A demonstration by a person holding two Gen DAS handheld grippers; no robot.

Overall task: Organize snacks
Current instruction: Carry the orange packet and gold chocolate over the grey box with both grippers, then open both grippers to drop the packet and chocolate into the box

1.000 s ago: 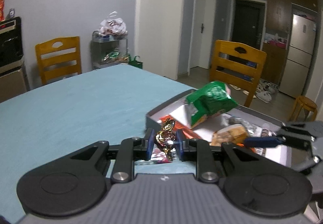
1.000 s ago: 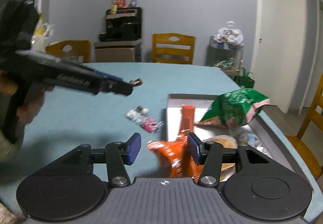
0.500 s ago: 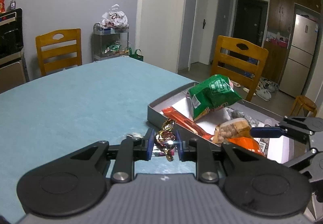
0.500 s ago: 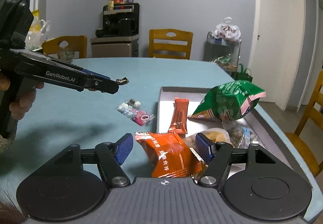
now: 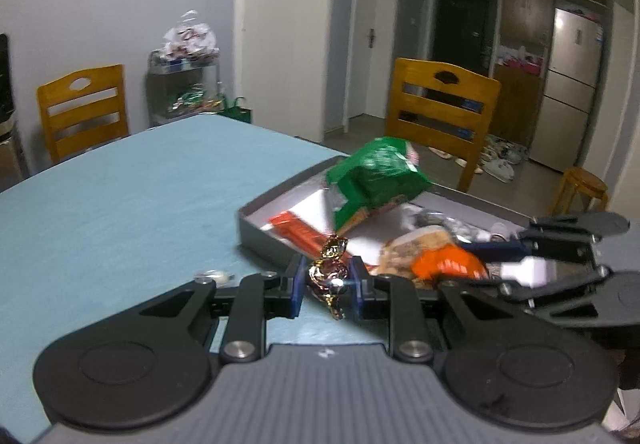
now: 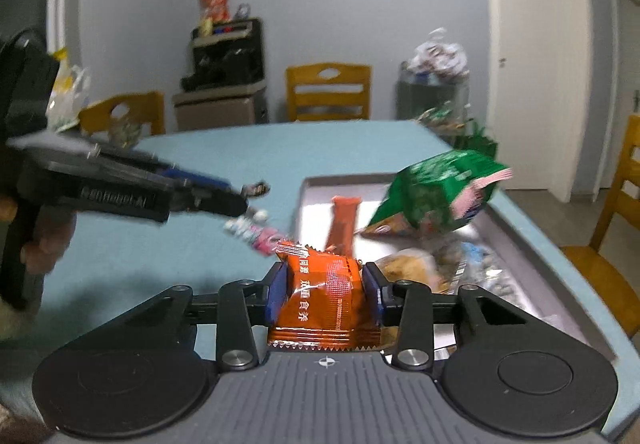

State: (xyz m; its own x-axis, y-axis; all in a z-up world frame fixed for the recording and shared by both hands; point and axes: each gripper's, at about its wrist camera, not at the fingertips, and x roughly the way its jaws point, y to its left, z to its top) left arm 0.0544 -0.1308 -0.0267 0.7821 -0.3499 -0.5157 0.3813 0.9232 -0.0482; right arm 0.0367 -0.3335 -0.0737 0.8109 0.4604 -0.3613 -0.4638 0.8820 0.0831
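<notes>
Snacks: an orange packet [image 6: 326, 292] sits between the blue pads of the right gripper [image 6: 325, 292], whose jaws are closing; the pads appear to press its sides, though blur leaves the contact uncertain. The packet hangs over the near left corner of the grey tray [image 6: 520, 240]. The left gripper [image 5: 326, 282] is pressed together on a gold-wrapped candy [image 5: 326, 272], held above the blue tabletop [image 5: 120, 211] just short of the tray's near wall. Seen from the right wrist, that gripper reaches in from the left, with a hand [image 6: 44, 240] on its handle. Small pink and white candies [image 6: 256, 232] lie on the tabletop just beside the tray's left wall. Inside the tray: a long orange bar [image 6: 342, 219] along the left side, a tan pastry packet [image 6: 408, 264] near the middle, and a green bag [image 6: 440, 191] propped up further back. Wooden chairs [image 6: 328, 91] stand beyond the tabletop.
</notes>
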